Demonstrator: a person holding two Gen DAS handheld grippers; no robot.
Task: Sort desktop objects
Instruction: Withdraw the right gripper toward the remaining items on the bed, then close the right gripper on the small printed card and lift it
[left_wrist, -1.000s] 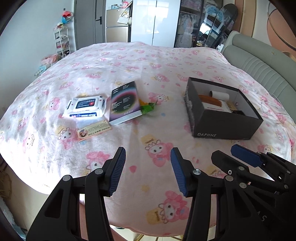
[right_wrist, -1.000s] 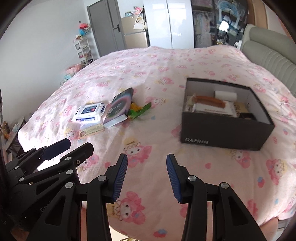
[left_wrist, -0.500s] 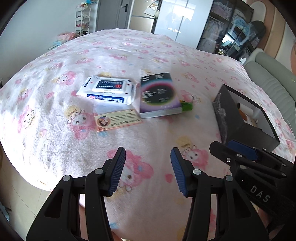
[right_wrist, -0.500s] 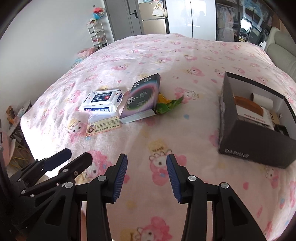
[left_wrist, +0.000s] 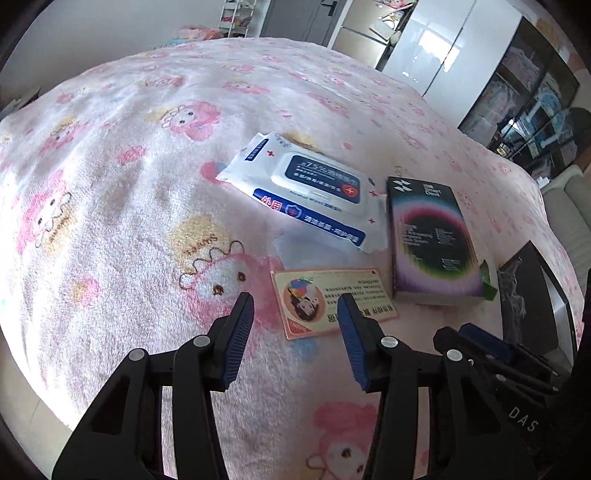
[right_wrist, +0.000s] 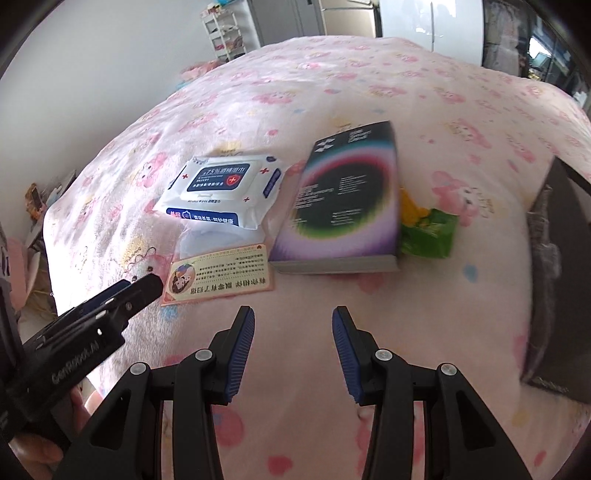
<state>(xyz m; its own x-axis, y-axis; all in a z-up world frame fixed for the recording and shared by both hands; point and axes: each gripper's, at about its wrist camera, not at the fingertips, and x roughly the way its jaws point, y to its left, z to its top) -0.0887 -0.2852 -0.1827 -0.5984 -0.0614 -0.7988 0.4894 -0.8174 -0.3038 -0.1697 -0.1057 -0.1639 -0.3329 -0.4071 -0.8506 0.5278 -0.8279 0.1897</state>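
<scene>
A pink card (left_wrist: 332, 301) (right_wrist: 221, 273) lies flat on the pink blanket, just beyond my open, empty left gripper (left_wrist: 295, 325). Behind it lie a white and blue wet-wipes pack (left_wrist: 306, 192) (right_wrist: 221, 192) and a dark box with a rainbow ring (left_wrist: 432, 240) (right_wrist: 343, 203). A green packet (right_wrist: 428, 232) lies to the right of that box. My right gripper (right_wrist: 293, 332) is open and empty above bare blanket, in front of the dark box. The black storage box (right_wrist: 554, 277) (left_wrist: 528, 302) stands at the right.
The bed's pink cartoon blanket (left_wrist: 110, 184) falls away at the near and left edges. A white shelf rack (right_wrist: 225, 33), a grey door and wardrobes stand along the far wall. The left gripper body (right_wrist: 74, 332) shows in the right wrist view.
Both grippers have moved forward and left, toward the card, the wipes and the dark box. The black storage box has slid to the right edge of both views. Both stay open.
</scene>
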